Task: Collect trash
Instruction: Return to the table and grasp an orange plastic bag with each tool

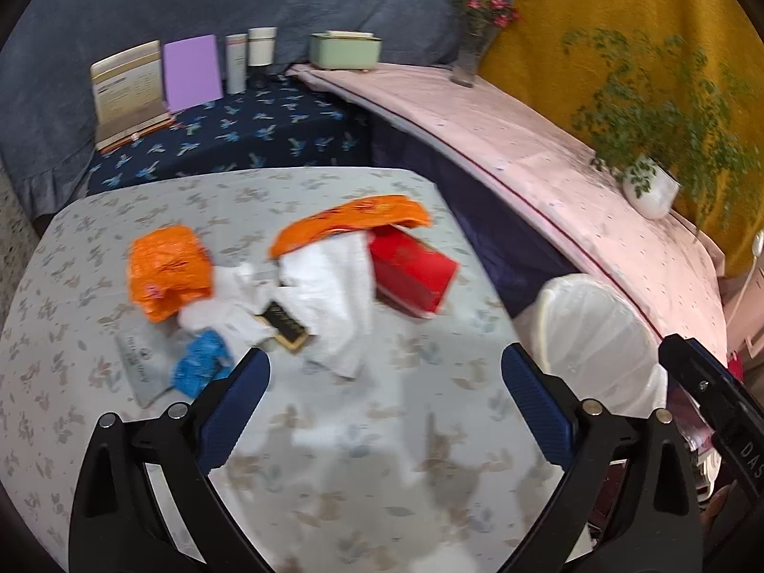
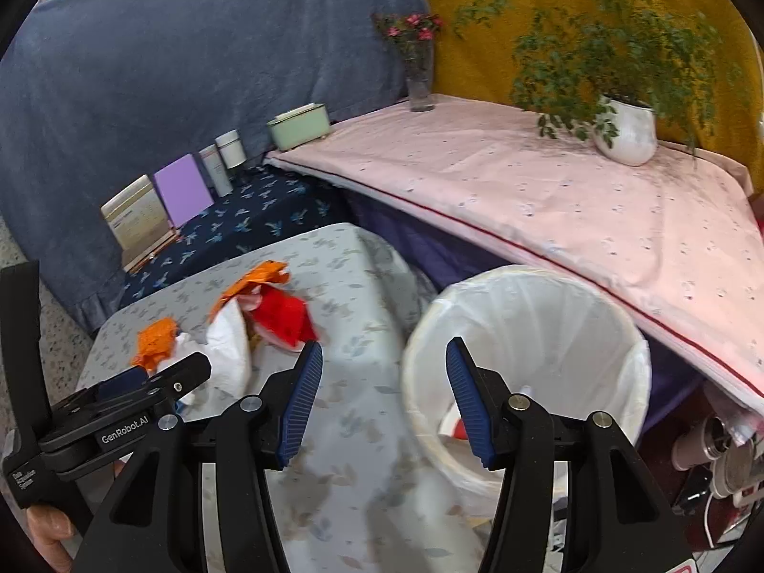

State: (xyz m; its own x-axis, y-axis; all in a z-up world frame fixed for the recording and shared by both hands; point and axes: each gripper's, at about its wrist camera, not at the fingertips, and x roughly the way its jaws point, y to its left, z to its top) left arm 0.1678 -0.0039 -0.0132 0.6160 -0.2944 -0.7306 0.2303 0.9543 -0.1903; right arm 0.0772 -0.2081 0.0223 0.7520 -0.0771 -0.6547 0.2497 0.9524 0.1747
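Two orange wrappers [image 1: 169, 272] [image 1: 353, 222], one red box [image 1: 413, 272], one blue scrap [image 1: 203, 363] and crumpled white paper [image 1: 329, 296] litter the leaf-print surface [image 1: 334, 477] at mid-frame. One white-lined bin [image 2: 525, 358] stands lower right. The left claw [image 1: 384, 367] and right claw [image 2: 382, 358] both gape wide, empty.
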